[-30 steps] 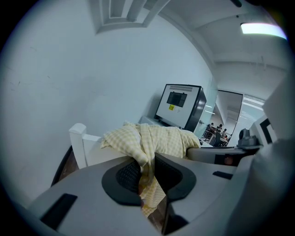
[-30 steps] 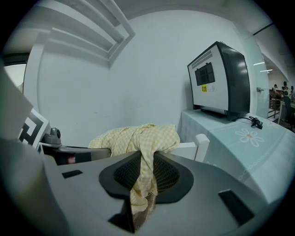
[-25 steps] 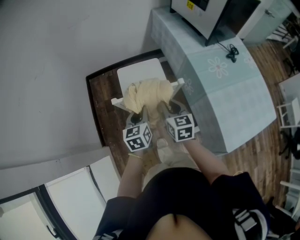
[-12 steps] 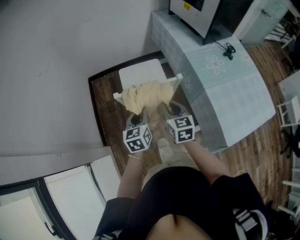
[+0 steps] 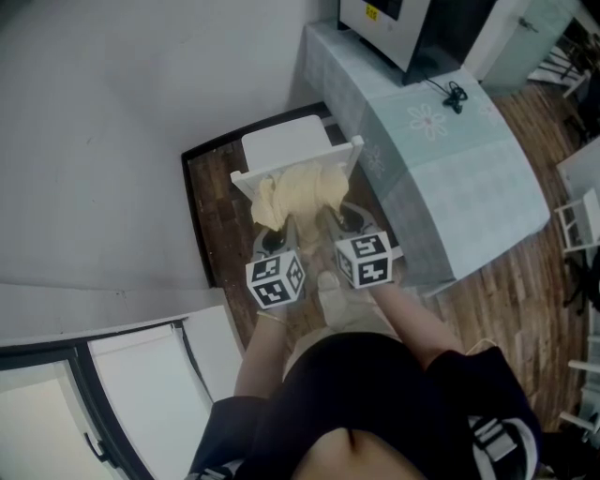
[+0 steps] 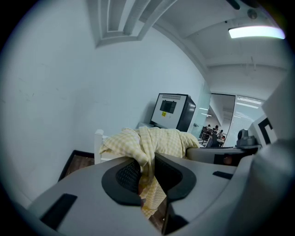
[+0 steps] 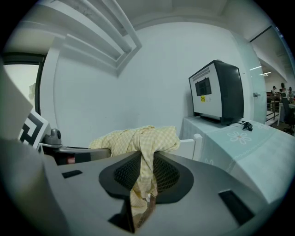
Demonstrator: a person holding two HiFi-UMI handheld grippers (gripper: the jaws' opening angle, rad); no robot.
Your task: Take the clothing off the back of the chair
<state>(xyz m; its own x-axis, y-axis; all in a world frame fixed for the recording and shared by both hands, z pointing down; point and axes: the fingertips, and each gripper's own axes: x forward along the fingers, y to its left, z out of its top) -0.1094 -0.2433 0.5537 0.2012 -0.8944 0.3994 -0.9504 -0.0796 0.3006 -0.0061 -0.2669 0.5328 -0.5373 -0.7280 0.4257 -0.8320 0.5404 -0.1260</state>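
A pale yellow checked garment (image 5: 298, 191) hangs bunched between both grippers, just in front of the white chair's backrest (image 5: 295, 167). The left gripper (image 5: 281, 228) is shut on the cloth's left part; its pads pinch a fold (image 6: 146, 167) in the left gripper view. On the right, the right gripper (image 5: 328, 221) is shut on the other part, with a strip of cloth (image 7: 142, 177) hanging down between its pads. The garment's far edge (image 7: 138, 138) stands level with the backrest top; whether it still touches the backrest I cannot tell. The chair seat (image 5: 281, 145) lies beyond.
A table with a pale green floral cloth (image 5: 450, 159) stands right of the chair, bearing a dark grey machine (image 5: 403, 28) and a black cable (image 5: 455, 94). A grey wall (image 5: 112, 122) is to the left. White cabinets (image 5: 141, 394) are near left. Wooden floor (image 5: 216, 216) surrounds the chair.
Both grippers have drawn the garment back toward the person and upward. The cloth has come off the backrest rail, whose white top now shows behind it.
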